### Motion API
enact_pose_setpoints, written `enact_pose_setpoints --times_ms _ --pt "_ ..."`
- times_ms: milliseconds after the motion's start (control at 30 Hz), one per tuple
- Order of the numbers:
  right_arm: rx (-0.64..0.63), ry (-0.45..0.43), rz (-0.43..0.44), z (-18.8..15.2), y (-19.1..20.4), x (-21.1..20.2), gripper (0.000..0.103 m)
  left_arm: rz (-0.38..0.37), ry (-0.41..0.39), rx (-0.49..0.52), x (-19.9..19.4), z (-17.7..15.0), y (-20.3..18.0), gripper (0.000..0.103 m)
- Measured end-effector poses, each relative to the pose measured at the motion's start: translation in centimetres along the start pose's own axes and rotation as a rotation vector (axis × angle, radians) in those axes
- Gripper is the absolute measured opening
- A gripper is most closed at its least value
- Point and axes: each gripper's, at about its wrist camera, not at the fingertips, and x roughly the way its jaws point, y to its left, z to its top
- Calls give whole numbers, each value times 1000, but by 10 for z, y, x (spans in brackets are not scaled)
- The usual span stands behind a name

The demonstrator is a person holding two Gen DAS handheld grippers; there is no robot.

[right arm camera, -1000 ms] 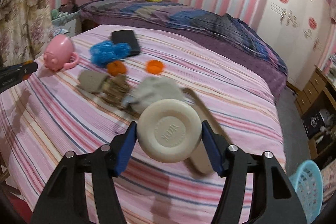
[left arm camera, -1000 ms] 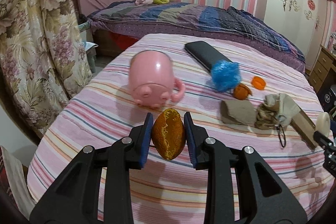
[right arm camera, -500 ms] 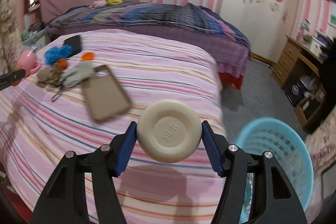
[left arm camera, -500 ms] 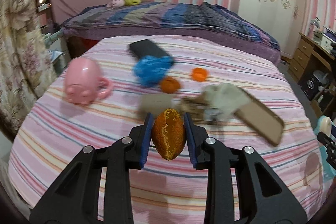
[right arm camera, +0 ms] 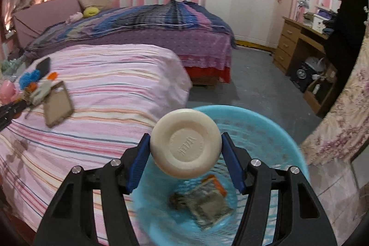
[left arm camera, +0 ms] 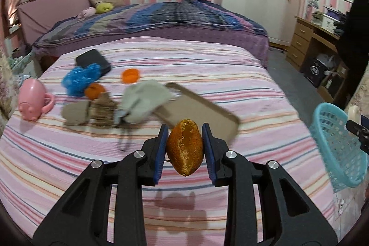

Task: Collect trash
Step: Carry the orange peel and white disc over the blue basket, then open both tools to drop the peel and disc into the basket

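Note:
My left gripper (left arm camera: 184, 150) is shut on a piece of orange peel (left arm camera: 185, 150), held above the striped bed (left arm camera: 69, 153). My right gripper (right arm camera: 186, 146) is shut on a round cream disc (right arm camera: 186, 142), hanging over the light blue basket (right arm camera: 283, 137) beside the bed. Crumpled paper and a wrapper (right arm camera: 207, 202) lie on the basket's bottom. In the left wrist view the basket (left arm camera: 334, 149) shows at the right edge with the right gripper's tip above it. More trash lies on the bed: a blue mesh ball (left arm camera: 80, 78), orange peel pieces (left arm camera: 94, 90), crumpled brown paper (left arm camera: 90, 112).
On the bed also lie a pink mug (left arm camera: 33, 100), a dark phone (left arm camera: 93, 60), a grey cloth (left arm camera: 144, 100) and a tan phone case (left arm camera: 203, 113). A second bed (right arm camera: 150, 29) stands behind. A wooden desk (right arm camera: 299, 47) and grey floor (right arm camera: 249, 84) are to the right.
Both grippers have swung right along the bed, each keeping its grip. The right one has come from over the bed to over the blue basket, which now shows in the left wrist view.

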Motion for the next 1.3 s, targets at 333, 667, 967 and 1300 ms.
enact_pose_setpoints --times_ms 333,667,967,1300 --pt "2 27 -51 -12 -58 3 61 -91 -89 138 -21 3 -89 29" --pt "96 32 -101 -26 -106 -1 61 -258 -22 180 1 -9 -193 29" --pt "182 41 -137 -37 -144 5 61 -321 -10 252 13 -21 -256 29" --pt "166 38 -116 -39 -142 5 61 -275 -82 216 3 -5 -245 84"
